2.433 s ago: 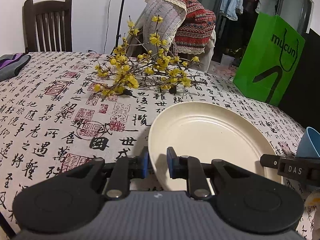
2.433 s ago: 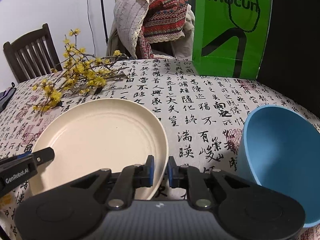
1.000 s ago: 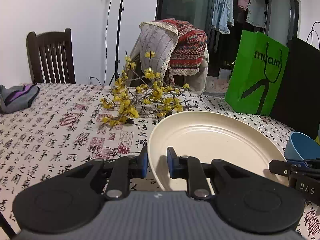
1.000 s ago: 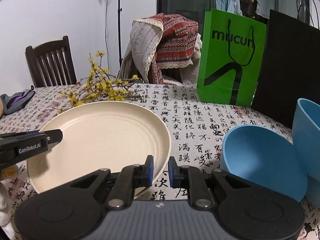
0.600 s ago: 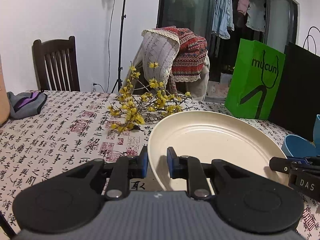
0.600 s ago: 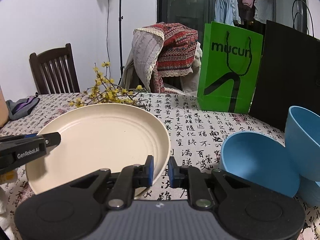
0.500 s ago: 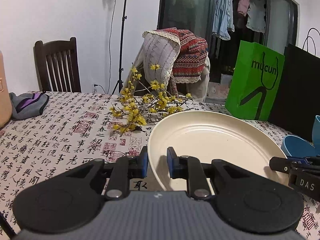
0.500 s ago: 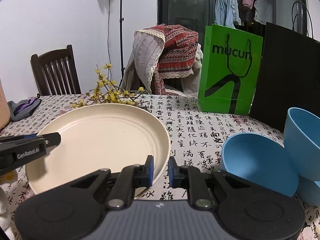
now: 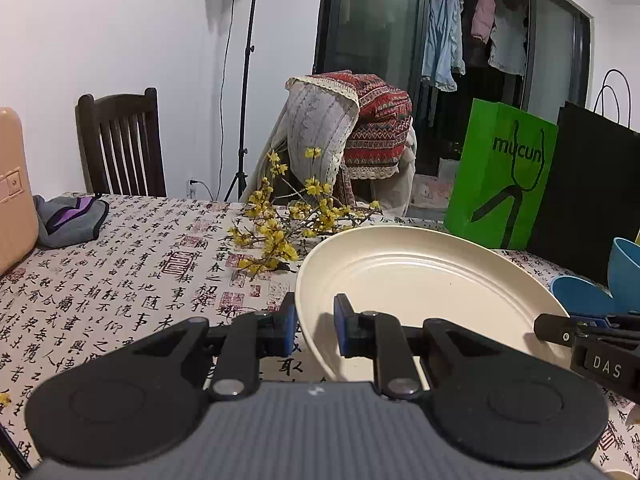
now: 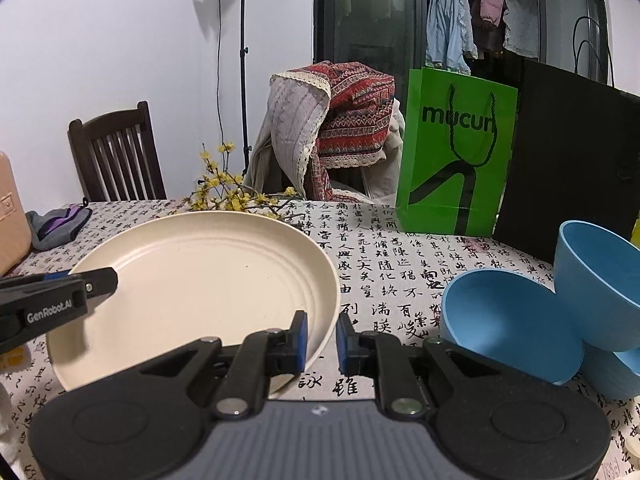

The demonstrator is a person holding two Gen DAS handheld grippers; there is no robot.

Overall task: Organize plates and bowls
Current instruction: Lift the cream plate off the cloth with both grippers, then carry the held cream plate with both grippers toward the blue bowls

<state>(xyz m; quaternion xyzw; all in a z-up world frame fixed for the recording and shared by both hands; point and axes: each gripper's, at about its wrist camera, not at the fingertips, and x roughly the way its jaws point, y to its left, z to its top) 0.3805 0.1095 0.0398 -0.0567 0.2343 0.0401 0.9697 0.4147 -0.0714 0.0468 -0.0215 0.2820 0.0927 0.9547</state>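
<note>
You grip the plate (image 9: 420,280) by opposite rims: your left gripper (image 9: 315,323) is clenched on its left edge, your right gripper (image 10: 321,333) on its right edge. It hangs tilted above the tablecloth (image 9: 132,264), left of the blue bowls (image 10: 520,312).

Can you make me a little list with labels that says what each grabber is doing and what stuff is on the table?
left gripper: shut on the plate's rim
right gripper: shut on the opposite rim
plate: cream, empty, held by both
bowls: blue bowls, right of plate, leaning together
flowers: yellow flower branch behind plate
bags: green bag, black bag at the back
surface: tablecloth printed with writing
</note>
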